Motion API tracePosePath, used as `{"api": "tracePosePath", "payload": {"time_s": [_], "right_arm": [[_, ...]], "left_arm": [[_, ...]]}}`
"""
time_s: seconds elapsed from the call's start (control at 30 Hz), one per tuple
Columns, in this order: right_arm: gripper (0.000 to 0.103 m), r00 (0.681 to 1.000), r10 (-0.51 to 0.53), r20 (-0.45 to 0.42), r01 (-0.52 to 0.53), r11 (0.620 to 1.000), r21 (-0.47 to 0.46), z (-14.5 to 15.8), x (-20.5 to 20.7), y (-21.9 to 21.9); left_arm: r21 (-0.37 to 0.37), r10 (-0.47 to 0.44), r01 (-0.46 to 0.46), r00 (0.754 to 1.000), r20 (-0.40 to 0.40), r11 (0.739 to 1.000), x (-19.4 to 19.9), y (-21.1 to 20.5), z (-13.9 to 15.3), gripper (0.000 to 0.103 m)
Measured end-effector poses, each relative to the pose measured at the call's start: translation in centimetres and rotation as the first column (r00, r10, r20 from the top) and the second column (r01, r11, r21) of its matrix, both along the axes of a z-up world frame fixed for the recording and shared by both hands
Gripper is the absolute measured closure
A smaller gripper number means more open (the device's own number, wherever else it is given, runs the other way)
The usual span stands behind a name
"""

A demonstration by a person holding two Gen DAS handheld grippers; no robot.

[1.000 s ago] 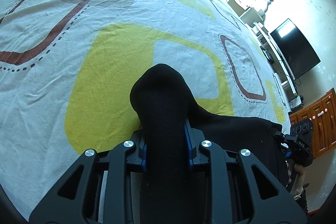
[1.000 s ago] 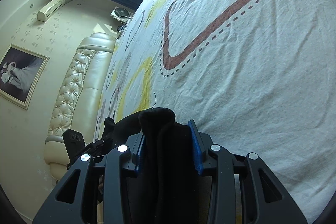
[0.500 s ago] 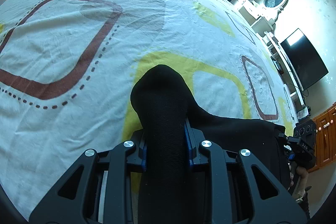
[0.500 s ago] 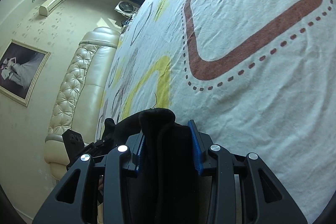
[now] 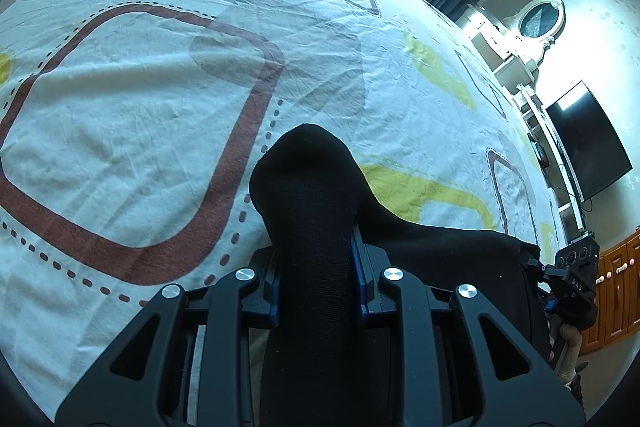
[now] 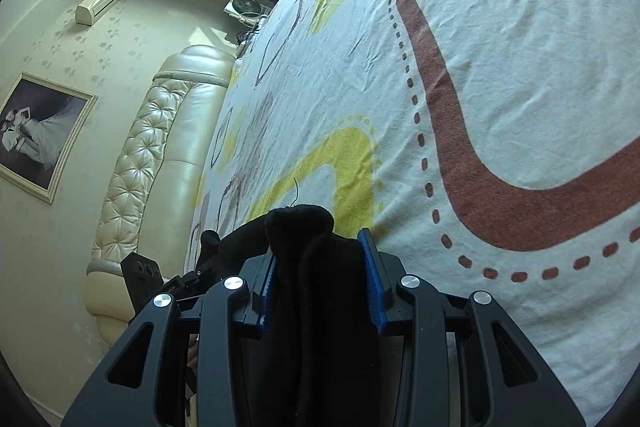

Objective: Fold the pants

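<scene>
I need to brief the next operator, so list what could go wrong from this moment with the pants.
1. The left hand-held gripper clamps a thick bunched wad of the black pants; layers may slip out unevenly.
2. The right hand-held gripper also pinches bunched cloth, so the fold edge may land crooked on the bedsheet.
3. A loose thread could snag.

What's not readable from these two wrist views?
- Pants: the left wrist view shows only a bunched end in the left gripper and a stretch running right; the lower frame edge cuts off the rest.
- Fold state: unclear in the right wrist view, where the fabric in the right gripper is uniformly black.
- Whether the cloth touches the bedsheet: the grippers hide it.
- Framed picture: too small to read.
</scene>
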State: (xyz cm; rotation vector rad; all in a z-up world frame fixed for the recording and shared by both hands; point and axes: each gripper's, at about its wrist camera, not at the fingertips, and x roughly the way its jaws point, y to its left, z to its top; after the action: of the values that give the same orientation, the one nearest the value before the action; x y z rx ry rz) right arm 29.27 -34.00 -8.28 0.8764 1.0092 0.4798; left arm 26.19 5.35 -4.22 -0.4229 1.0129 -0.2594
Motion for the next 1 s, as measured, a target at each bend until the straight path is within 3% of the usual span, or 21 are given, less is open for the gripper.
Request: {"api": "tracePosePath", "payload": {"time_s": [0.13,0.23,0.3,0.4,0.5,0.7,1.0], "right_arm": [[0.066,1.000,0.008,-0.001,-0.008,1.000,0.001,-0.4,0.4,0.5],[0.063,1.000,0.006,-0.005,-0.006,1.000,0.019,-0.6,0.2,0.2],[0.055,1.000,0.007,-0.012,-0.007,0.999,0.036,-0.4,-0.1,0.0],[0.044,1.000,0.017,-0.022,-0.016,0.999,0.042,0.2,-1.4,-0.4],[0.040,0.999,0.035,-0.034,-0.034,0.999,0.031,0.4,-3.6,-0.6],[0.032,0.994,0.084,-0.063,-0.077,0.991,0.109,0.3,-8.8,-0.4],[0.028,0.994,0.074,-0.083,-0.060,0.985,0.159,-0.2,-11.7,0.7]], "left_arm": [[-0.012,-0.010,0.010,1.000,-0.015,1.000,0.8,0.7,-0.4,0.077],[-0.078,-0.008,0.005,0.999,-0.038,0.997,1.0,1.5,-1.3,0.068],[-0.136,-0.007,0.003,0.999,-0.033,0.991,0.5,2.2,-1.5,0.063],[-0.160,-0.005,0.003,1.000,-0.015,0.987,-1.0,3.0,-1.1,0.052],[-0.204,-0.002,-0.001,1.000,-0.013,0.979,-3.4,4.1,-1.1,0.040],[-0.339,0.039,-0.054,0.998,-0.050,0.939,-10.0,6.4,-2.2,0.037],[-0.431,-0.006,-0.023,0.998,-0.065,0.902,-15.1,5.9,-3.0,0.032]]}}
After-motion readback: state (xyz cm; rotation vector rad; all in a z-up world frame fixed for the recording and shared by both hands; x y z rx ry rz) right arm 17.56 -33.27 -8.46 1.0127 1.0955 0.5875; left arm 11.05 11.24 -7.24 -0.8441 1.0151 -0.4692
